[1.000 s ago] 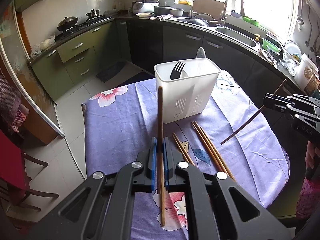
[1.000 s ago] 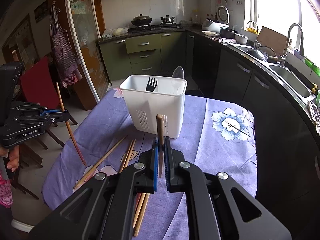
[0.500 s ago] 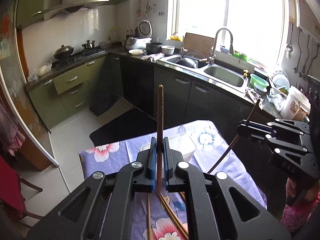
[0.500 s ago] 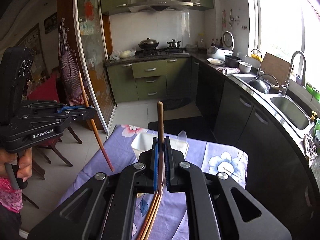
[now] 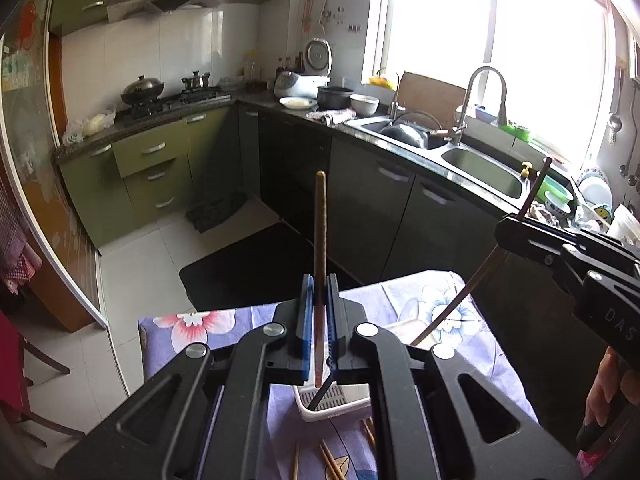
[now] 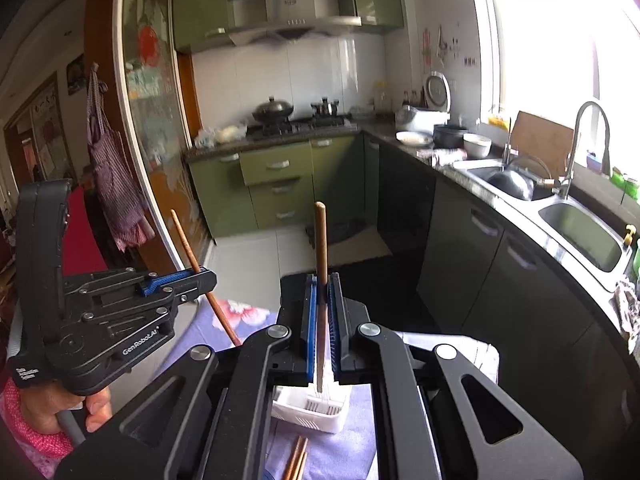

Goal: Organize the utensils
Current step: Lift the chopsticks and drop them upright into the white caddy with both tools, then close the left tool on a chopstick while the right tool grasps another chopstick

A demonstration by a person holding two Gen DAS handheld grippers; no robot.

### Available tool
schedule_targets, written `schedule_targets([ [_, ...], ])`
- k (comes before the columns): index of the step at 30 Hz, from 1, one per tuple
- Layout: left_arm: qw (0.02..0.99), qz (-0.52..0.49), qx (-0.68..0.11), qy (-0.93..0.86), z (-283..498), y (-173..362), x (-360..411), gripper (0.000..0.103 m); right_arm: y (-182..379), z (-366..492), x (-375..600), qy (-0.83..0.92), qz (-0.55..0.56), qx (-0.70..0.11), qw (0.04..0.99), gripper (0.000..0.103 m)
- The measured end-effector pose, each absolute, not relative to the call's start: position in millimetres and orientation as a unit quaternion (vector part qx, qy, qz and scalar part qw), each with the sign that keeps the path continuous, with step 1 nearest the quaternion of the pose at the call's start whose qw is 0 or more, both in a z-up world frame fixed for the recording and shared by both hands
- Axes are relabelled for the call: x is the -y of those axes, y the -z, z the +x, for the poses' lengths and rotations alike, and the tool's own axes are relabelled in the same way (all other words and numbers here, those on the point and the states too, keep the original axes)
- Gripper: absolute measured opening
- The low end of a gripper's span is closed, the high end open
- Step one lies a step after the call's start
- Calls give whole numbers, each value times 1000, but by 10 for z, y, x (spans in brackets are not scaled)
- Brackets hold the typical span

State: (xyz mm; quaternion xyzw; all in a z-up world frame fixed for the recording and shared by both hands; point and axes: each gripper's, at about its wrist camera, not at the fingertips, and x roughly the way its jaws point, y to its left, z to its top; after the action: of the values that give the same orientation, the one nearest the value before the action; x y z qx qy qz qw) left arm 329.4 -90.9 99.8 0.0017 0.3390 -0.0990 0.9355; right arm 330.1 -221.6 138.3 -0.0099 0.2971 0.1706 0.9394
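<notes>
Nearest each lens, the black left gripper with blue pads is pinched shut on a brown wooden chopstick, which stands nearly upright between the pads, its lower tip hanging just below them. The black right gripper is clamped the same way on a second brown wooden chopstick, also close to vertical.

Compared with a second ago, both hands have risen and come forward. Then the white slotted plastic utensil holder stood whole in the middle of each view, ahead of the fingers. Now only its near rim and a slotted wall peek out beneath each gripper, so both chopstick tips appear to hang over or just short of its opening. My reading is that the carry is almost done and the next move is a straight lowering into the holder before letting go. Two sticks going in together could knock each other or the rim.

On the purple floral tablecloth, in front of the holder, several more wooden chopsticks lie loose, not yet collected.

Farther off, in the left view, the right gripper reaches in from the right edge with its stick slanted. Beyond are the dark kitchen cabinets and the steel sink.
</notes>
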Motion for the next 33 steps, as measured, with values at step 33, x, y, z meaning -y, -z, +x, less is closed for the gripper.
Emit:
schedule_targets([
  [33,833,45,-546,77,2247,646,742,35,821,2169,2555,-178,-30,-474,862,29],
])
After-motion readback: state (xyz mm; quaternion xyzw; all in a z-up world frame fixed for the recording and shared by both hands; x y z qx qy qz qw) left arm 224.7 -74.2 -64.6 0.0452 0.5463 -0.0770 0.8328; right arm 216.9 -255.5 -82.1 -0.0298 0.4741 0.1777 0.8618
